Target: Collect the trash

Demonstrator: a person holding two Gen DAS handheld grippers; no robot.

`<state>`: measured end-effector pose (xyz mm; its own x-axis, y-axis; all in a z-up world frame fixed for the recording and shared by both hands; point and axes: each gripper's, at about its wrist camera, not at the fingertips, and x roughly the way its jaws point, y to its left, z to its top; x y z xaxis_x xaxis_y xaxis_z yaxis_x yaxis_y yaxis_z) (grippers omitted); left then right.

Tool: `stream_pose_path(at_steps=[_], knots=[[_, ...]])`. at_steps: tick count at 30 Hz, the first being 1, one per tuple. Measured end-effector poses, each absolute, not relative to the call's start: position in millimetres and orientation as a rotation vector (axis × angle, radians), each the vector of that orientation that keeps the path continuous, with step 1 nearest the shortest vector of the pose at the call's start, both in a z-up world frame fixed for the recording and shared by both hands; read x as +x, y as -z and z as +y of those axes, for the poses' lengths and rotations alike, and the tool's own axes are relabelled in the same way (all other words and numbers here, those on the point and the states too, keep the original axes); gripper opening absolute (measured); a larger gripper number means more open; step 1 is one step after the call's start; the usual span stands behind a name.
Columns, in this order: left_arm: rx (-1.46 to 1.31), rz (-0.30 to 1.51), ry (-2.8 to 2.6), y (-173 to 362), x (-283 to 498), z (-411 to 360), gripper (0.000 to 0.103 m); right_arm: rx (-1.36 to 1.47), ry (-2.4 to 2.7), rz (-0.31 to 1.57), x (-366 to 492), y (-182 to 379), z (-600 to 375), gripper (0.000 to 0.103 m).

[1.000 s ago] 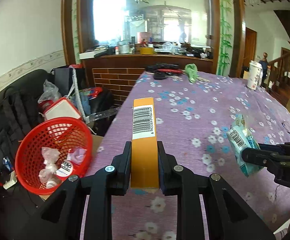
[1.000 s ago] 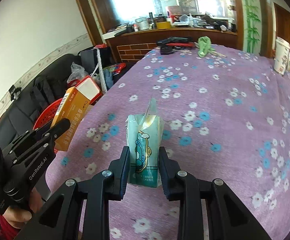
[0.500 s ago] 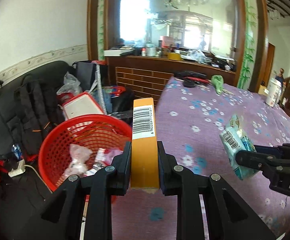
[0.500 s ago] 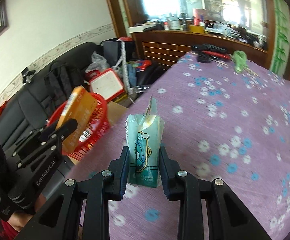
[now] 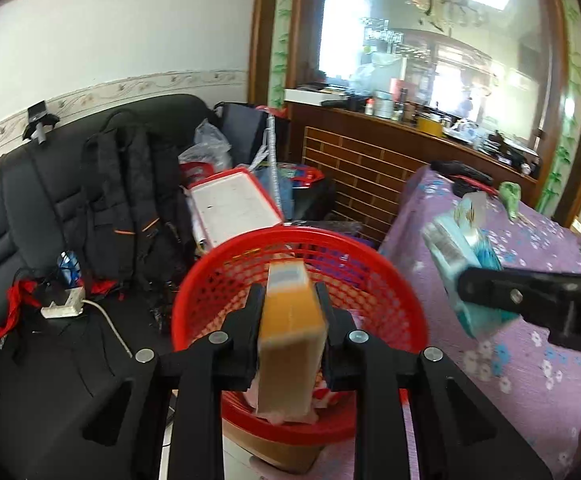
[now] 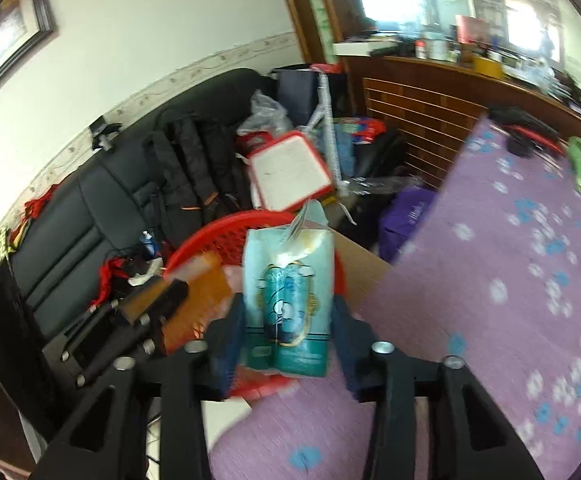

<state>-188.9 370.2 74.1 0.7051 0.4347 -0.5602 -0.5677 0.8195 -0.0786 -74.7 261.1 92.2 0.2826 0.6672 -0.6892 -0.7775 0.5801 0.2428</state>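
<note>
Currently, an orange box (image 5: 290, 332) is flanked by the opening left gripper (image 5: 290, 304) above the red basket (image 5: 390, 280); a carton (image 6: 288, 300) sits unpressed between the opening right gripper (image 6: 288, 316).

The round red basket (image 5: 374, 268) is glossy plastic moulded as an open lattice, and the flat orange box (image 5: 292, 344) looks like smooth matt cardboard. The pale teal drink carton (image 6: 288, 300) is coated paper with a slight sheen (its print is blurred). The purple flowered tablecloth (image 6: 510, 264) is matt woven cloth, the black sofa (image 5: 18, 208) a leather-like padding, softly shiny.
</note>
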Motion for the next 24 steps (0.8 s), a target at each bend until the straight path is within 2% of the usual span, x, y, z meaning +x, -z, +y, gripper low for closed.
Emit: stream_pose_path(at_steps=[2, 4, 6, 8, 10, 13, 15, 21, 24], knots=[[-0.264, 0.556, -0.567, -73, -191, 376, 0.035, -0.152, -0.963, 0.838, -70, -92, 267, 0.052], [-0.268, 0.542, -0.578, -73, -195, 377, 0.059, -0.129, -0.967, 0.836, -68, -93, 261, 0.053], [-0.257, 0.517, -0.595, -74, -200, 372, 0.067, -0.122, -0.953, 0.822, -69, -95, 246, 0.059], [-0.237, 0.495, -0.611, -77, -204, 363, 0.069, -0.111, -0.935, 0.801, -72, -98, 226, 0.062], [-0.228, 0.466, -0.601, -81, -208, 350, 0.080, -0.104, -0.916, 0.789, -75, -100, 207, 0.063], [-0.181, 0.419, -0.617, -89, -216, 320, 0.093, -0.107, -0.870, 0.754, -85, -103, 171, 0.070], [-0.133, 0.388, -0.632, -95, -221, 298, 0.098, -0.114, -0.812, 0.722, -93, -103, 148, 0.076], [-0.045, 0.349, -0.630, -104, -234, 243, 0.103, -0.175, -0.676, 0.614, -121, -101, 81, 0.093], [-0.034, 0.367, -0.624, -101, -238, 224, 0.103, -0.173, -0.622, 0.587, -133, -99, 51, 0.094]])
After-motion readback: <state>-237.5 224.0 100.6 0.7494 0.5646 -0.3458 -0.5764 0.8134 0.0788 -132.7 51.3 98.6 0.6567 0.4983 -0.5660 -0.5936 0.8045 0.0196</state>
